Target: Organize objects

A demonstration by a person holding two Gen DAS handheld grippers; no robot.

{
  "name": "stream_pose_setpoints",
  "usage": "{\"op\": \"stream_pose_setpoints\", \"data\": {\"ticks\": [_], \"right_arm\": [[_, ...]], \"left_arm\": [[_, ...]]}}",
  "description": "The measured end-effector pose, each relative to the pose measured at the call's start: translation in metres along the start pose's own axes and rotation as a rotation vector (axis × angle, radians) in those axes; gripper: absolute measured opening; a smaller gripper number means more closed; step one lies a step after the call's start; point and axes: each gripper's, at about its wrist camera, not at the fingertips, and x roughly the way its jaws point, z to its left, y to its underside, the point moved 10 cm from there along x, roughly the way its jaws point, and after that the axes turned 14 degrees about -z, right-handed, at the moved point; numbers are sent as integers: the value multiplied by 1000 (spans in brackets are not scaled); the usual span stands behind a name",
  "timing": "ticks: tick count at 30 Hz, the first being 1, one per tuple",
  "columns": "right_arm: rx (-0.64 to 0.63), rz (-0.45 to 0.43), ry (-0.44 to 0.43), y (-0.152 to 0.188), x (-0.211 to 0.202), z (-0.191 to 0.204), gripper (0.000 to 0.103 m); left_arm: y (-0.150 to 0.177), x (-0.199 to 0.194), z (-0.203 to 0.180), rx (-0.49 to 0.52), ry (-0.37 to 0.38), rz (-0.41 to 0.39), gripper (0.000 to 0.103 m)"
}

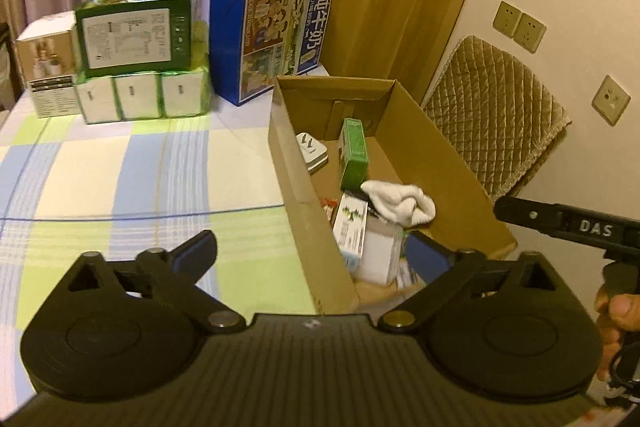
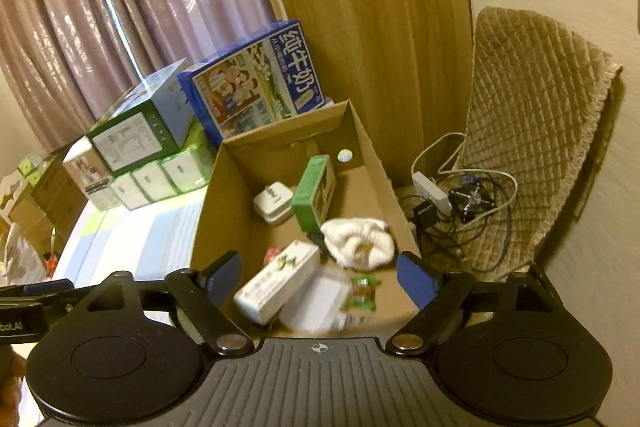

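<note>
Along the right edge of the checked bedspread [image 1: 132, 179]: open cardboard box [image 1: 304, 227], holding white plug adapter [image 2: 274, 205], green carton [image 2: 312, 193], rolled white sock [image 2: 358, 237], white printed carton [image 2: 276, 281], clear plastic case [image 2: 316, 303], green-wrapped sweets [image 2: 364, 293]. At far edge: blue milk carton [image 1: 276, 35], stacked green and white boxes [image 1: 136, 39]. Left gripper [image 1: 310, 255] spread wide, empty, straddling box wall. Right gripper [image 2: 318, 277] likewise apart, empty, above contents. Bedspread otherwise bare; sorting judged largely complete.
</note>
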Motion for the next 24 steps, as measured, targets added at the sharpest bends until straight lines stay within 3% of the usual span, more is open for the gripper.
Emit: {"op": "stream_pose_setpoints", "data": {"ticks": [10,16,24], "right_arm": [[-82,10,12,29,-71,21,101],[-122,31,21,47,-103,28,101],[-80,58,33,70,-127,25,101]], "left_arm": [[21,-65,-22,31,16,-19,102],[35,-91,-27,24,-18,-4,102],[60,-113,-20,20,-63,22,102]]}}
